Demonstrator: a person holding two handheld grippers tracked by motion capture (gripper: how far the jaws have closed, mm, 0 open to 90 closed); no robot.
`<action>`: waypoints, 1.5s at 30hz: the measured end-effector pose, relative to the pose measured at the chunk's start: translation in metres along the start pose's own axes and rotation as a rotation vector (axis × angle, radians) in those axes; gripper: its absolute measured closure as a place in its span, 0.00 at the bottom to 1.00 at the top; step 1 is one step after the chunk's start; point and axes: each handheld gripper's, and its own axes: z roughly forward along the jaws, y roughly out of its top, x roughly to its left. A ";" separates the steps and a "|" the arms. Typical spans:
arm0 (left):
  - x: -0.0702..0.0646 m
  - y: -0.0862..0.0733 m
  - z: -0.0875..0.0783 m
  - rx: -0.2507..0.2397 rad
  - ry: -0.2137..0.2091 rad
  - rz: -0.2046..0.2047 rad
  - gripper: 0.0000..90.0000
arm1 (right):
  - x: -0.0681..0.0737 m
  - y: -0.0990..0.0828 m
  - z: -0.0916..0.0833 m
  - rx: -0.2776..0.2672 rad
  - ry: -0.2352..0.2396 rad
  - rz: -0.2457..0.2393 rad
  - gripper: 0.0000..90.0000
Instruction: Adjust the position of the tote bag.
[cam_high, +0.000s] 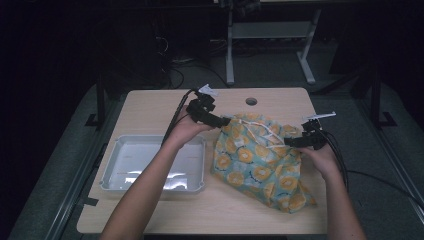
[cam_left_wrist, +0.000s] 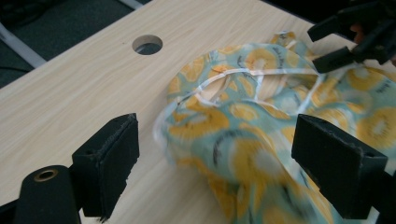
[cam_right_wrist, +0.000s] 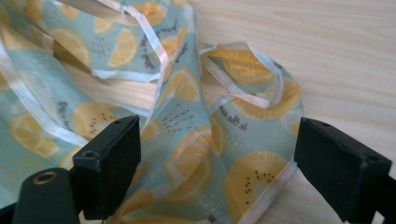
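Note:
A light-blue cloth with an orange citrus print and white trim (cam_high: 260, 160) lies crumpled on the wooden table (cam_high: 150, 107), right of centre. My left gripper (cam_high: 222, 121) is at the cloth's upper left edge, its jaws wide open around a raised fold of the cloth (cam_left_wrist: 224, 140). My right gripper (cam_high: 292, 142) is at the cloth's upper right edge, also open, with a folded strip of the cloth (cam_right_wrist: 210, 140) between its jaws. The other gripper (cam_left_wrist: 348, 39) appears at the top right of the left gripper view, over the cloth.
A shallow clear plastic tray (cam_high: 112, 175) rests on the left part of the table, under my left forearm. A round cable hole (cam_high: 251, 101) sits near the table's far edge. Table legs and cables stand on the dark floor beyond.

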 end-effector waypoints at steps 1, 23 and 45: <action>0.000 0.002 0.007 0.009 0.000 -0.001 0.16 | 0.000 -0.001 0.001 0.006 0.000 0.001 0.16; -0.002 0.000 0.113 0.255 -0.037 -0.030 0.25 | 0.003 -0.009 0.014 0.050 -0.036 -0.146 0.75; -0.016 -0.009 0.135 0.304 -0.025 0.096 0.74 | 0.006 -0.009 0.015 0.056 -0.014 -0.172 0.93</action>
